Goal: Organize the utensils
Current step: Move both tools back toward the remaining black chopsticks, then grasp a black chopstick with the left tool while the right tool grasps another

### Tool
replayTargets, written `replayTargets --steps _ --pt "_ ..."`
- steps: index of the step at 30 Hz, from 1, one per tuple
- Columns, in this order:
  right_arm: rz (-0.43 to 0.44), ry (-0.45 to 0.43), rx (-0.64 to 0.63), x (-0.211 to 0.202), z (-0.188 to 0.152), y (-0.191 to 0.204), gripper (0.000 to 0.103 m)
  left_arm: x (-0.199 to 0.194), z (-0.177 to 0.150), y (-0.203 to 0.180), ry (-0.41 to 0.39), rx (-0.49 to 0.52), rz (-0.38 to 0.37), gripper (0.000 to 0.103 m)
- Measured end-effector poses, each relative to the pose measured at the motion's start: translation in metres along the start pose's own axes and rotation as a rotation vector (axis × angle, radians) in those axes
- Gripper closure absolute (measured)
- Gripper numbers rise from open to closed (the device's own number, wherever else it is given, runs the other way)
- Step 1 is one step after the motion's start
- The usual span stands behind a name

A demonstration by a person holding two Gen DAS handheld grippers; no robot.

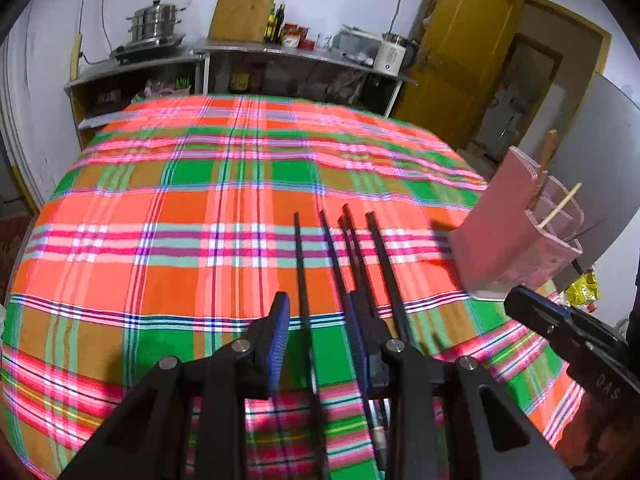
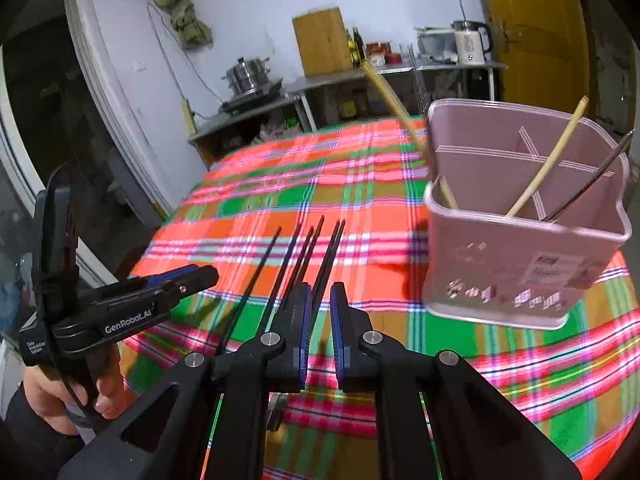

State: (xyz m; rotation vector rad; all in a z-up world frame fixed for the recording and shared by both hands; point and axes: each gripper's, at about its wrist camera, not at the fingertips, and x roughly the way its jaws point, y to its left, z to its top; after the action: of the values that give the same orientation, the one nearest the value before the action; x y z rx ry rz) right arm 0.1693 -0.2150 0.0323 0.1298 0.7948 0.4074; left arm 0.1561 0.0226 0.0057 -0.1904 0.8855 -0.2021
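Observation:
Several black chopsticks (image 1: 352, 256) lie on the plaid tablecloth (image 1: 180, 208), tips pointing away; they also show in the right wrist view (image 2: 304, 252). My left gripper (image 1: 320, 332) is open just above them, one chopstick running between its fingers, others by the right finger. My right gripper (image 2: 320, 316) hovers over the chopsticks' near ends with a narrow gap; whether it grips any is unclear. A pink divided utensil holder (image 2: 520, 248) stands to the right, with wooden chopsticks (image 2: 548, 160) and a dark one inside. The holder also shows in the left wrist view (image 1: 512, 224).
The left gripper's body (image 2: 132, 304) and hand sit at the left of the right wrist view. The right gripper's finger (image 1: 560, 324) shows at the right of the left wrist view. Shelves with pots, a kettle and a cutting board (image 1: 244, 8) stand behind the table.

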Motion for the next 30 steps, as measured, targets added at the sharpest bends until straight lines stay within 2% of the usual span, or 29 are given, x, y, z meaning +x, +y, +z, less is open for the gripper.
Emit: replayTargets --steps 9,17,20,24,27,30 --pt "-0.017 0.103 0.022 0.061 -0.008 0.001 0.093 0.036 0.002 0.011 0.047 -0.001 0.019 0.073" --pt "-0.029 0.133 0.042 0.09 -0.003 -0.003 0.093 0.051 0.006 0.011 0.054 0.025 0.029 0.073" --pt "-0.04 0.136 0.032 0.092 -0.001 -0.001 0.093 0.054 0.007 0.008 0.05 0.044 0.053 0.073" --pt "-0.054 0.138 0.025 0.095 0.0 0.001 0.094 0.058 0.006 -0.004 0.041 0.089 0.122 0.073" --pt "-0.063 0.145 0.029 0.095 -0.001 -0.001 0.095 0.06 0.003 -0.01 0.024 0.127 0.183 0.084" --pt "-0.068 0.147 0.035 0.091 -0.003 -0.004 0.096 0.055 0.002 -0.002 0.023 0.089 0.187 0.095"
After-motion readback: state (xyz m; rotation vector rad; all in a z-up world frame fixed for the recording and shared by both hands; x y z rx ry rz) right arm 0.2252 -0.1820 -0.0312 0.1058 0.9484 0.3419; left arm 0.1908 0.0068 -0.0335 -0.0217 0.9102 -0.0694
